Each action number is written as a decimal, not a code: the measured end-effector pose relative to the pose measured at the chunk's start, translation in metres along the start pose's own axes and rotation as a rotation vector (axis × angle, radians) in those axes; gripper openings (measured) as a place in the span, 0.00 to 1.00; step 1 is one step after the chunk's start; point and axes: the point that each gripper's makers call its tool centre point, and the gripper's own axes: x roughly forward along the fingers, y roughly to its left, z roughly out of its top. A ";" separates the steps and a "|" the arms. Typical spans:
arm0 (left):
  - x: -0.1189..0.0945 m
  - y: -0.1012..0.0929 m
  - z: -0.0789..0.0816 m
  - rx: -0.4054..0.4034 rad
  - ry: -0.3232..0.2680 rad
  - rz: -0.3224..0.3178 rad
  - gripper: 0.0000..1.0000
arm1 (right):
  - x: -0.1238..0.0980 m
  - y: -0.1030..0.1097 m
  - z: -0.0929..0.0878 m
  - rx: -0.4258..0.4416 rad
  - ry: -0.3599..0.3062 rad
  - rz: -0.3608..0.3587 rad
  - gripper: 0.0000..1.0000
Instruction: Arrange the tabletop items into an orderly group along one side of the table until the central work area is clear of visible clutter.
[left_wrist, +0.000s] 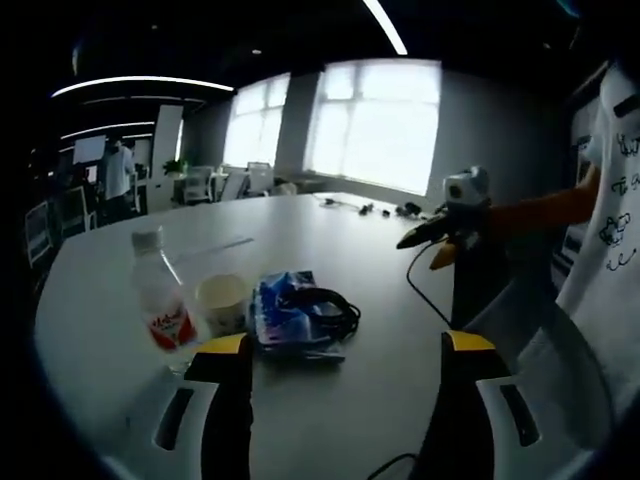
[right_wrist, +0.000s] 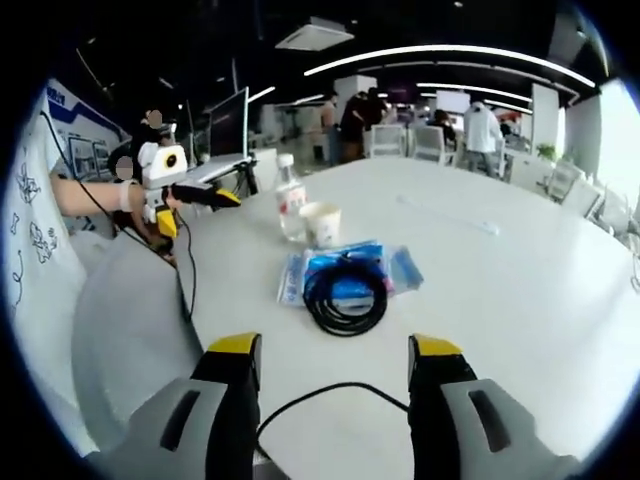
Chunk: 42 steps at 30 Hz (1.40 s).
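Note:
A clear water bottle (left_wrist: 160, 300) with a red label, a paper cup (left_wrist: 222, 303) and a blue packet (left_wrist: 288, 318) under a coiled black cable (left_wrist: 325, 305) cluster on the white table (left_wrist: 330, 240). My left gripper (left_wrist: 347, 345) is open just short of them, with nothing between its jaws. My right gripper (left_wrist: 420, 248) hovers at the right, over the table's edge. In the right gripper view, the bottle (right_wrist: 290, 205), cup (right_wrist: 322, 225), packet (right_wrist: 345, 270) and cable (right_wrist: 345, 300) lie ahead of my open right gripper (right_wrist: 335, 347). My left gripper (right_wrist: 205, 200) is at the left.
A thin strip (left_wrist: 225, 245) lies farther along the table, and small dark items (left_wrist: 365, 208) sit near its far edge. A person in a white printed shirt (right_wrist: 30, 230) stands at the table's side. People, chairs and a monitor (right_wrist: 228, 125) fill the room behind.

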 end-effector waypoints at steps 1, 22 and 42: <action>0.001 -0.001 0.001 -0.002 -0.002 -0.002 0.74 | -0.003 -0.002 -0.002 0.005 -0.003 -0.008 0.57; 0.024 -0.001 0.015 0.006 -0.028 0.018 0.62 | 0.000 -0.027 -0.003 0.088 -0.024 -0.021 0.47; 0.074 -0.002 0.010 -0.026 -0.005 -0.005 0.43 | 0.042 -0.039 0.012 0.092 -0.019 0.023 0.36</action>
